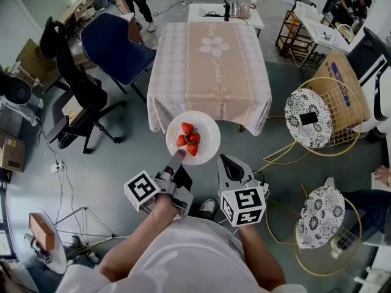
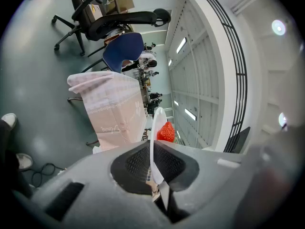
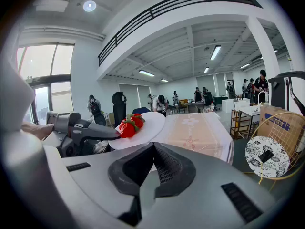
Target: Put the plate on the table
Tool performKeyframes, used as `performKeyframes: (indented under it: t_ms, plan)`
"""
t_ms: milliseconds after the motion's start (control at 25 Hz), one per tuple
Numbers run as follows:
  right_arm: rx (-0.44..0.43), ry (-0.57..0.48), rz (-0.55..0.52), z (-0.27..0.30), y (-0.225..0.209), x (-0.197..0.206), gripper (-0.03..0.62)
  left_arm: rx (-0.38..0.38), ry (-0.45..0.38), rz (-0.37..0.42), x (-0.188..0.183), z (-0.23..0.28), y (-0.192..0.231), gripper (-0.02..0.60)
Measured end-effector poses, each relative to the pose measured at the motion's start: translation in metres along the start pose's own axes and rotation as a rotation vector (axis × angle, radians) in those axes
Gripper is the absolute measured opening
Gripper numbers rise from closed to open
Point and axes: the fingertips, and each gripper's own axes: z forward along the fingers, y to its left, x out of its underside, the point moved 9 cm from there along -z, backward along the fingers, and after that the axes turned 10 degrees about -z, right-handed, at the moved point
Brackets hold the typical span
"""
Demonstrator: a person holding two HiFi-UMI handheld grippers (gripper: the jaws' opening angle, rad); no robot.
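Observation:
A white plate point(image 1: 206, 127) carrying red strawberries point(image 1: 189, 138) hangs in the air just in front of the near edge of the table with the pink checked cloth point(image 1: 211, 66). My left gripper point(image 1: 177, 157) is shut on the plate's near-left rim. In the left gripper view the plate point(image 2: 156, 120) stands edge-on between the pads, with a strawberry point(image 2: 166, 132) beyond. My right gripper point(image 1: 225, 160) sits just right of the rim, shut and empty. The right gripper view shows the plate point(image 3: 148, 124) level, above and beyond the right gripper point(image 3: 152, 149), with the left gripper point(image 3: 78, 132) at the plate's left.
A blue chair point(image 1: 116, 47) and a black office chair point(image 1: 79, 84) stand left of the table. Two wire chairs with patterned cushions point(image 1: 314, 118) point(image 1: 321, 215) are on the right. A small white table with a kettle point(image 1: 235, 9) stands behind. People are at the far desks.

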Motion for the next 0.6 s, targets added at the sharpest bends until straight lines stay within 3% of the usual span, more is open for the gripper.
performKeyframes:
  t_ms: [600]
  plan:
    - [-0.040, -0.014, 0.022, 0.005, -0.022, 0.008, 0.005, -0.005, -0.014, 0.021, 0.012, 0.018, 0.000, 0.015]
